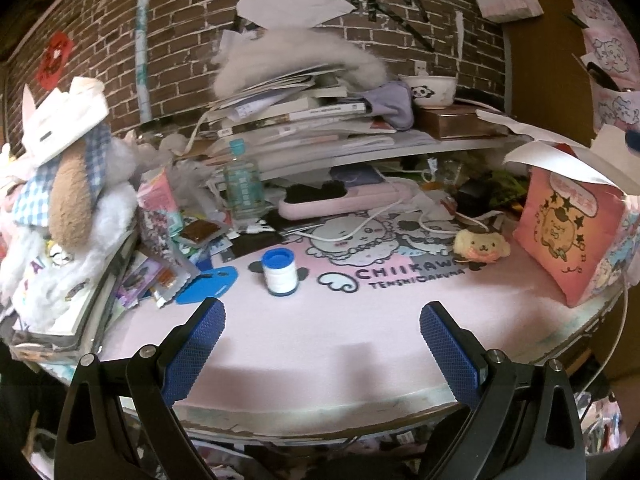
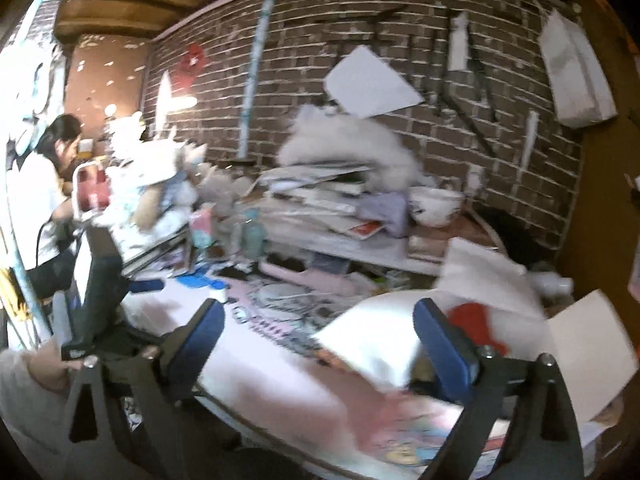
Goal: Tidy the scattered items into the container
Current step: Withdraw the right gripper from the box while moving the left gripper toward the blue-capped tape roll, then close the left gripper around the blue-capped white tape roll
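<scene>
Left hand-held gripper (image 1: 320,334): jaws spread wide and empty, poised over the bare near edge of the worktop (image 1: 320,380), which is covered by a pink printed mat. Right hand-held gripper (image 2: 318,330): jaws likewise spread, nothing pinched between them; this view is blurred, and white paper flaps (image 2: 372,344) of the container lie just beyond its fingertips.

Mid-worktop: a small white jar with a blue lid (image 1: 279,272) stands upright and alone on the mat; a yellow plush toy (image 1: 480,246) lies further right, near a pink paper bag (image 1: 568,236) at the right edge, the likely container. To the left, a blue card (image 1: 206,286) and loose packets (image 1: 168,276) spill from a stack by the left edge.

Far edge: a bottle (image 1: 242,184), a pink case (image 1: 344,200) and cables remain unsorted.

Judged progress: early to middling; both grippers are free, and the jar, toy and packets are yet to be gathered. What the bag already holds cannot be told.
</scene>
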A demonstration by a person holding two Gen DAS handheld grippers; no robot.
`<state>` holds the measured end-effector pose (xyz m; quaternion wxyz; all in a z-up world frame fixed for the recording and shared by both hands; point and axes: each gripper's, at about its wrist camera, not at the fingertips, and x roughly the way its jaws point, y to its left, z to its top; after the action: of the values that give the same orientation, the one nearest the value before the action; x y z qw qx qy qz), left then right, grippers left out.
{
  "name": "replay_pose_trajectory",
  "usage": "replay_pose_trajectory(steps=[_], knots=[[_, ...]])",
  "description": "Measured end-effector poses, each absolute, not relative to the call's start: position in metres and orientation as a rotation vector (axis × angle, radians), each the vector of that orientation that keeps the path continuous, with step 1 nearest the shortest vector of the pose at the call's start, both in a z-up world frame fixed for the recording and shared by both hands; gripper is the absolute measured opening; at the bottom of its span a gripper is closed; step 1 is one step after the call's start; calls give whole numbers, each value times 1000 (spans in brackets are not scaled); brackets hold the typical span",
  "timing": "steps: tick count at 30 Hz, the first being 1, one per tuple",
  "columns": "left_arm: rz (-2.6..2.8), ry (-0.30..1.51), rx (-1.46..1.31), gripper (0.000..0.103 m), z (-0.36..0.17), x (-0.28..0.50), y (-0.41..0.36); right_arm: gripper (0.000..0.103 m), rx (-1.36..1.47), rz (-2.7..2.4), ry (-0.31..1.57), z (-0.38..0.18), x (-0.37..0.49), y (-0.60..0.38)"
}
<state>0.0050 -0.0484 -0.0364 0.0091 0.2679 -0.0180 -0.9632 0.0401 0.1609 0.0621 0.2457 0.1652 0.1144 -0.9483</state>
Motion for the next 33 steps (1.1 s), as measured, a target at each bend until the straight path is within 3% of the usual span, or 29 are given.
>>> replay_pose_trajectory(steps=[8,14,24,25,28,30,33], knots=[[-3033,43,844,98,-46,-14,-74,103,536,-2438,183,11,38,130],[-3056,123,852,98,-55,-39,-86,103,562,-2480,200,-22,33,115],[-2990,131,918,96,-68,-71,-94,103,618,-2449,157,-38,22,112],[-2984,134,932,95,-70,-74,-95,103,621,-2446,152,-39,21,113],[-2972,148,977,74,-76,-82,-95,103,634,-2440,141,-40,18,114],[-2959,149,1033,53,-80,-87,-96,103,640,-2439,134,-41,16,115],[-2946,136,1046,48,-81,-89,-95,103,645,-2437,122,-42,15,116]])
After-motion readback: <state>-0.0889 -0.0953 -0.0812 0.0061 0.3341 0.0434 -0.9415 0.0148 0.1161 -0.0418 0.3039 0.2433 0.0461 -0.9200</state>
